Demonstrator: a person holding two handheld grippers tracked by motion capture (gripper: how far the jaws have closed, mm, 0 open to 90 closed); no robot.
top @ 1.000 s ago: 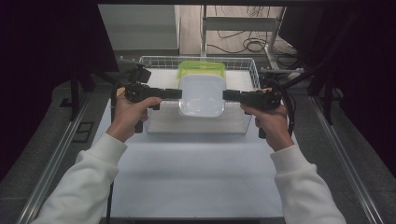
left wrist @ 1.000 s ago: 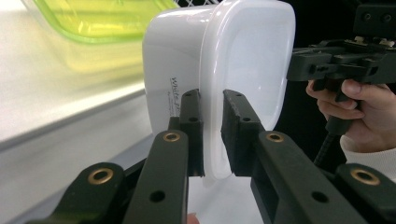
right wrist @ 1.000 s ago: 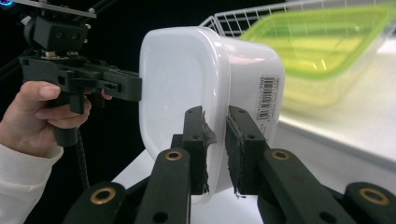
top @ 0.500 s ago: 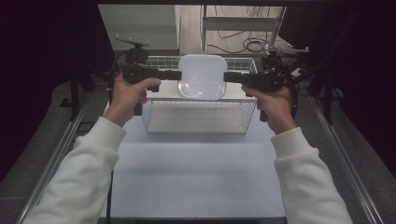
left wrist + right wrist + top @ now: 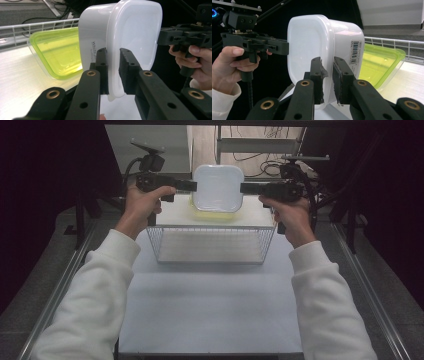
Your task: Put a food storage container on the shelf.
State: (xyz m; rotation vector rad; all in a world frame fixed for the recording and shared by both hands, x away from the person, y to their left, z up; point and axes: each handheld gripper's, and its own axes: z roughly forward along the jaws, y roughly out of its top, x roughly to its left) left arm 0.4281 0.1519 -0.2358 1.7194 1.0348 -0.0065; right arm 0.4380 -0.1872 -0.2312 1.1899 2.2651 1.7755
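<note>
High view: the left tongs and right tongs pinch opposite rims of the white tub, each closed down on the thin lip, and the tub hangs level between them. It has risen since a second ago. Then it sat low inside the basket, covering most of the green tub; half a second ago it was already up at the far rim; now it is above the wire walls and farther from the person, with both hands raised and pushed forward. The green tub is below the tongs, in the basket's far part, showing as a yellow-green edge under the white one. I judge the lift-out as nearly done; what remains is to carry the tub clear and set it on the bench (or wherever it is meant to go).

Left gripper view: the tongs clamp the white tub's rim, pads pressed to either side. The green tub lies beyond and to the left, well apart from the held one. The other hand holds the far side.

Right gripper view: the tongs are nearly shut on the rim of the white tub, barcode side facing out; the green tub lies beyond to the right, inside the basket's wire
</note>
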